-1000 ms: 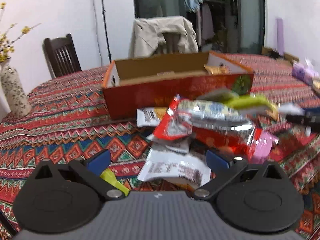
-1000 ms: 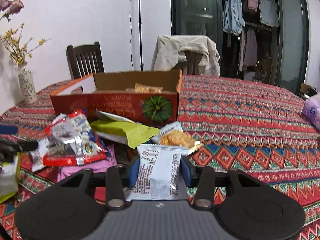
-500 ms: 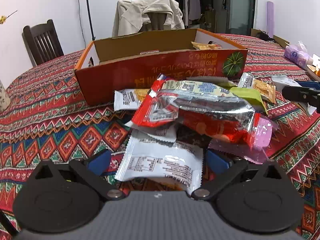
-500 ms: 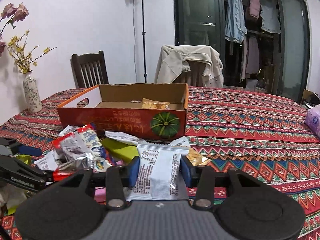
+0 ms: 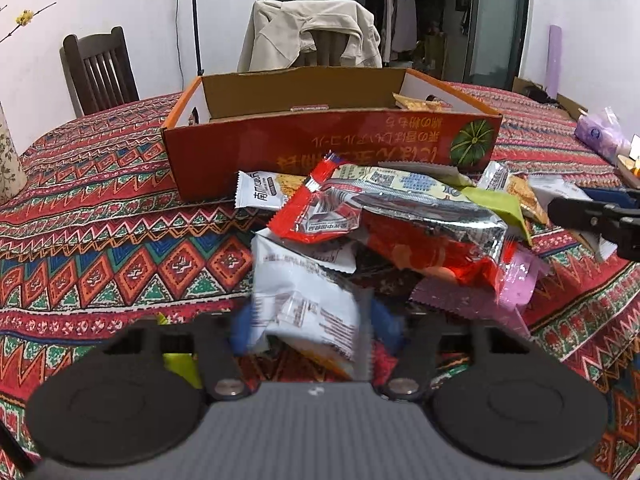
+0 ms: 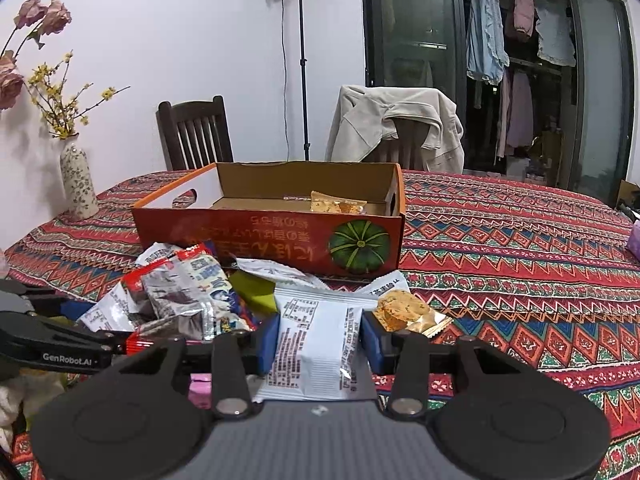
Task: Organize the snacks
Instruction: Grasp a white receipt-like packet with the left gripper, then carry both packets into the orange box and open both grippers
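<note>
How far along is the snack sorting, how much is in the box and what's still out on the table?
Barely started. One orange snack packet lies in the cardboard box. The right gripper is shut on a white packet; the left gripper is closing its fingers around another white packet. Most of the pile is still on the tablecloth in front of the box.

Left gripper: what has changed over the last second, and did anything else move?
The left gripper, wide open a second ago, is closing its jaws around a white snack packet at the near edge of the pile; the packet now crumples between the blue pads. The right gripper still holds its own white packet. The orange box stays on the table with one snack inside.
</note>
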`<state>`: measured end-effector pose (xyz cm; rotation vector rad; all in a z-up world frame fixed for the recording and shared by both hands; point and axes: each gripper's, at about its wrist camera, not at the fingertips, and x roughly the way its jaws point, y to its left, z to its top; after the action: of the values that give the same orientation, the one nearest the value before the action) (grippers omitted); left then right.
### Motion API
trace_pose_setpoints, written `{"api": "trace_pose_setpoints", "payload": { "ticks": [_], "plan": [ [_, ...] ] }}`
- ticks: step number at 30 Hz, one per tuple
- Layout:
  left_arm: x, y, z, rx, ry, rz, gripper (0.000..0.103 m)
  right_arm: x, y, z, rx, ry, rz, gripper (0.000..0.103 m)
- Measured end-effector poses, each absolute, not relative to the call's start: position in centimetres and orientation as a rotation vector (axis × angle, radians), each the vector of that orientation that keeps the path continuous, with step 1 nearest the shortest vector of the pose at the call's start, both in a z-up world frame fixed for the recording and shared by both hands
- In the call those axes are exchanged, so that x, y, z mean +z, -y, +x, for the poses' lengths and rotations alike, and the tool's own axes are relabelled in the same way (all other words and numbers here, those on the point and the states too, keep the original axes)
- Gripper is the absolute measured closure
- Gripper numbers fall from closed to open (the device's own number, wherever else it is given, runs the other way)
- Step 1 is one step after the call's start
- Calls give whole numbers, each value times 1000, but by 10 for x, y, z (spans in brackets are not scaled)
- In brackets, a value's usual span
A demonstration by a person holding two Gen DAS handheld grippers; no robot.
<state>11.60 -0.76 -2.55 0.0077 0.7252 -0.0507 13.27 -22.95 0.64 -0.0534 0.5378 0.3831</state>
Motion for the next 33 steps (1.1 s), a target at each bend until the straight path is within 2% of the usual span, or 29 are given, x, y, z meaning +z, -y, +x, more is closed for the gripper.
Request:
{"api": "trace_pose_setpoints", "payload": {
  "ticks": [4,5,11,23,28,33],
  "plan": [
    [-24,5,113,-37,-712,-16,54,6,229,132,385,-538,-53,60],
    [-23,5,112,-32,-705,-18,61,7,228,131,386,-537,-54,60],
    [-18,2,106,-5,-671,-8,67,7,228,127,390,-535,-51,60],
    [4,-7,88,20,-569,-22,69,14,227,123,386,-514,-45,60],
    [20,-10,84,19,-505,-29,75,18,227,122,381,-499,-44,60],
    [34,-11,87,15,-457,-40,76,26,226,126,374,-482,-38,60]
  ]
}}
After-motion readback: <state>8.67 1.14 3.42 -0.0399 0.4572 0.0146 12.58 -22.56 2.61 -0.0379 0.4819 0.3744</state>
